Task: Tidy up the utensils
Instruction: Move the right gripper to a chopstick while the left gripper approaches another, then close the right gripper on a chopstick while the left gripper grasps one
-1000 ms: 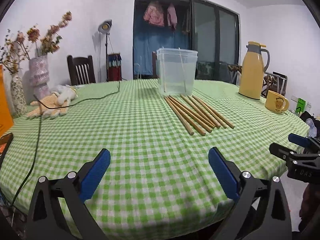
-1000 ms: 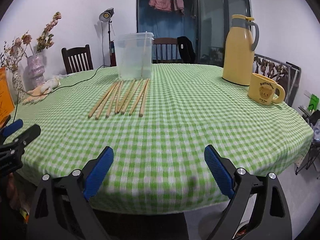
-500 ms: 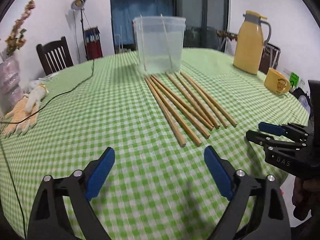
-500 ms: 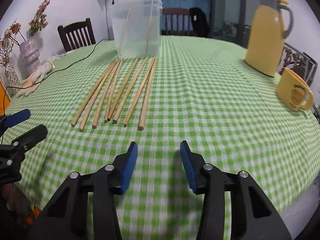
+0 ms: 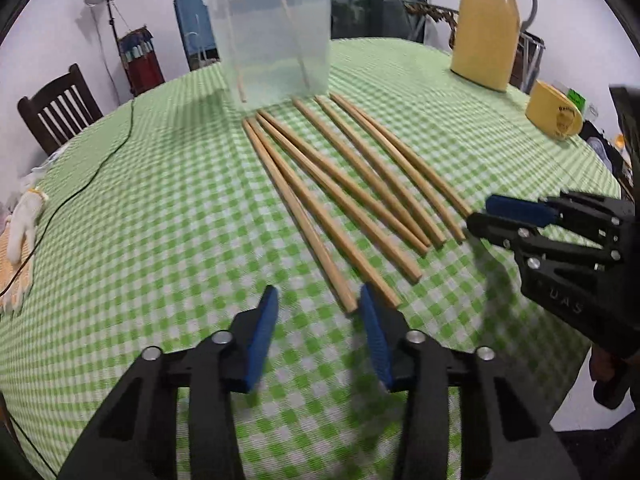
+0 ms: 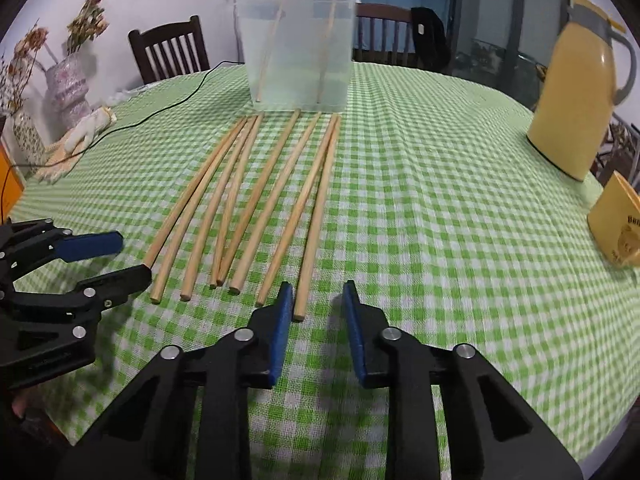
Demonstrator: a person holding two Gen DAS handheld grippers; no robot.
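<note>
Two chopsticks already stand in the clear tub (image 6: 296, 46) well ahead; eight chopsticks (image 6: 256, 200) lie just ahead of both claws, left gripper (image 5: 316, 300) and right gripper (image 6: 316, 294) each part-spread, holding nothing.

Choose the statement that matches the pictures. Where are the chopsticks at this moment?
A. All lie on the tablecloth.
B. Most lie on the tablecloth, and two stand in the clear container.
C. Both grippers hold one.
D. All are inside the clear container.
B: a row of chopsticks lies on the tablecloth, and two sticks lean inside the clear container; both grippers are empty.
</note>
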